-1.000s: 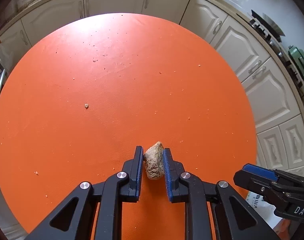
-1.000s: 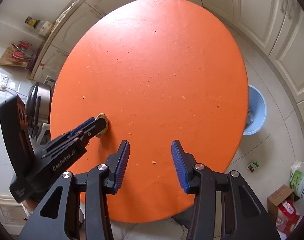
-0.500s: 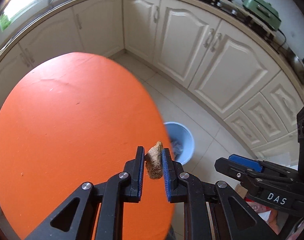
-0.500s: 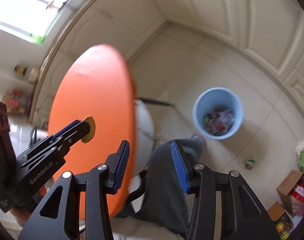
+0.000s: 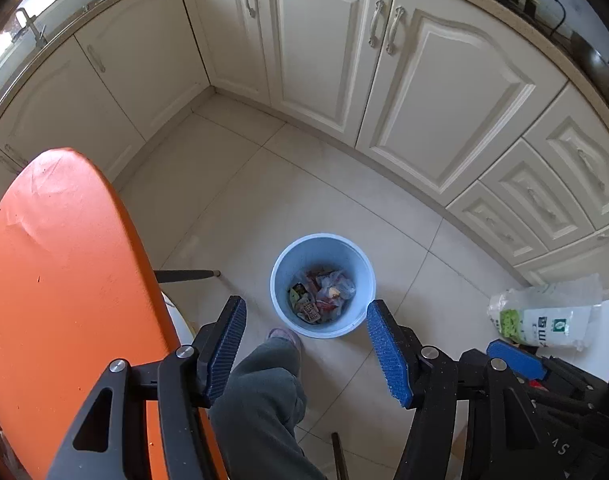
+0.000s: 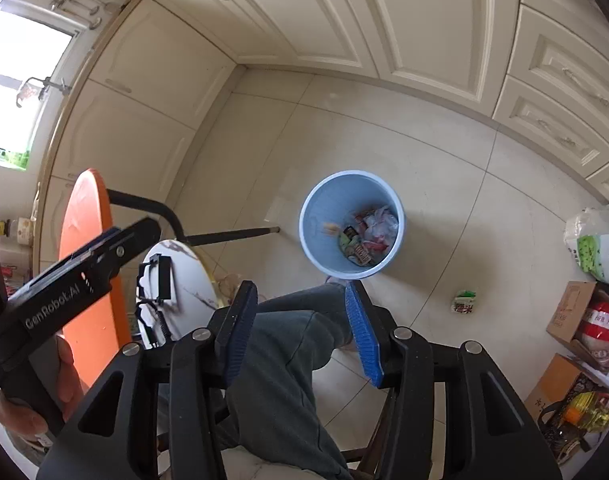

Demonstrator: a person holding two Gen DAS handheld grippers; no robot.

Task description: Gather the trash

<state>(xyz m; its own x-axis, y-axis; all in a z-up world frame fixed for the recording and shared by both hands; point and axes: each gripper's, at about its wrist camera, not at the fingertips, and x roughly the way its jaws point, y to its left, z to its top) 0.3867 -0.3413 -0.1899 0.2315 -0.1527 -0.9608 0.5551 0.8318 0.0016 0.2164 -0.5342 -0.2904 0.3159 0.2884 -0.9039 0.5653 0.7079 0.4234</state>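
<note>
A light blue bin (image 5: 322,248) stands on pale beige floor tiles (image 5: 264,192) beside an orange table (image 5: 64,280).

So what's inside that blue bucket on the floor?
The blue bucket holds crumpled wrappers and a plastic bag; whatever lies beneath that pile is covered.

A small orange-brown smear (image 6: 330,229) inside the blue bin (image 6: 316,204) is too blurred to identify. The orange desk (image 5: 56,280) is cut off by the left wrist view's edge, and the person's trouser leg (image 5: 264,392) hides the floor beneath.
</note>
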